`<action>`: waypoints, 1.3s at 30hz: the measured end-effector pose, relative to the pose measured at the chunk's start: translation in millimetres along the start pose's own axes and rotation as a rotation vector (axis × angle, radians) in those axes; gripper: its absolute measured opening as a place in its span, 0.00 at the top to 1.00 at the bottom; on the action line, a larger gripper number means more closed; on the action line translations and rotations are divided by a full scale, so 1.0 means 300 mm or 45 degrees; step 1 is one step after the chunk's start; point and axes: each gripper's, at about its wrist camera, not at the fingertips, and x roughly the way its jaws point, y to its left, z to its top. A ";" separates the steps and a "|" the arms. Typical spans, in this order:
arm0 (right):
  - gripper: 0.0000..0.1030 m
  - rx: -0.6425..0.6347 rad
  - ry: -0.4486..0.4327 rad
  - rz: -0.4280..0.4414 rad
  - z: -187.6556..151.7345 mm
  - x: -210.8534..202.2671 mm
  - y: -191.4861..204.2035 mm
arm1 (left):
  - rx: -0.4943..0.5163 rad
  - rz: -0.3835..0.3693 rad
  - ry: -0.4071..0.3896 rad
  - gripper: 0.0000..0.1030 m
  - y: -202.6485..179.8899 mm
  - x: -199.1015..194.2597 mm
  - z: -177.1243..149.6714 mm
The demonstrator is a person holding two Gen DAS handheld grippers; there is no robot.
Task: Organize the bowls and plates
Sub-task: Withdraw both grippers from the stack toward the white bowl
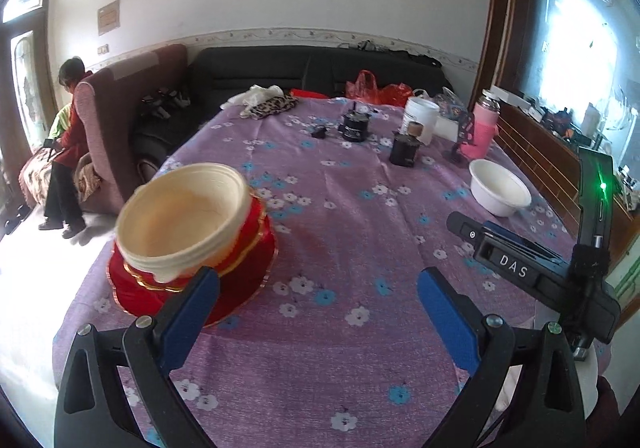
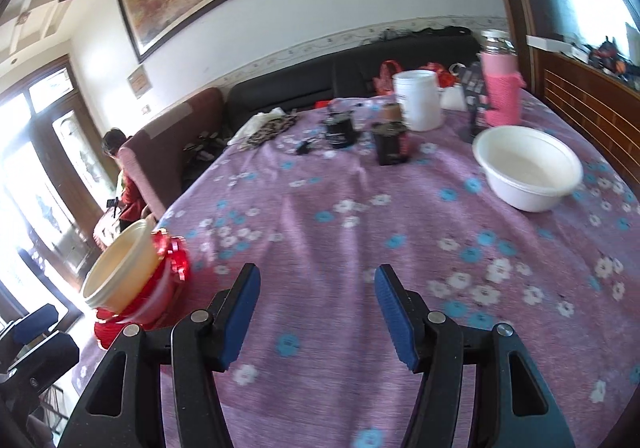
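Several nested cream bowls (image 1: 184, 219) sit tilted on a pile of red gold-rimmed plates (image 1: 240, 280) near the left edge of the table, which has a purple flowered cloth (image 1: 340, 348). My left gripper (image 1: 318, 280) hangs open just right of that pile, with only cloth between its blue pads. A single white bowl (image 1: 500, 187) stands at the right side. My right gripper (image 2: 318, 274) is open and empty over the cloth, the white bowl (image 2: 528, 171) ahead to its right and the cream bowls (image 2: 120, 272) to its left. The right gripper (image 1: 460, 224) also shows from the side.
At the far end stand a white tub (image 1: 420, 115), a pink bottle (image 1: 484, 127), two black jars (image 1: 354, 125) and a leopard-print cloth (image 1: 272, 105). A black sofa (image 1: 280, 67) lies behind, a wooden cabinet (image 1: 540, 151) to the right. A person (image 1: 68, 151) sits at far left.
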 end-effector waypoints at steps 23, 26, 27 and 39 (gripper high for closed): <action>0.38 0.189 -0.002 -0.166 -0.002 -0.003 -0.348 | 0.125 -0.091 0.117 0.04 -0.264 0.293 0.023; 0.38 0.203 0.006 -0.195 -0.013 0.017 -0.376 | 0.116 -0.097 0.127 0.04 -0.282 0.355 0.023; 0.38 0.205 0.006 -0.204 -0.017 0.023 -0.382 | 0.117 -0.095 0.128 0.04 -0.291 0.379 0.024; 0.38 0.262 0.084 -0.234 -0.044 0.100 -0.441 | 0.111 0.007 0.210 0.04 -0.284 0.606 -0.014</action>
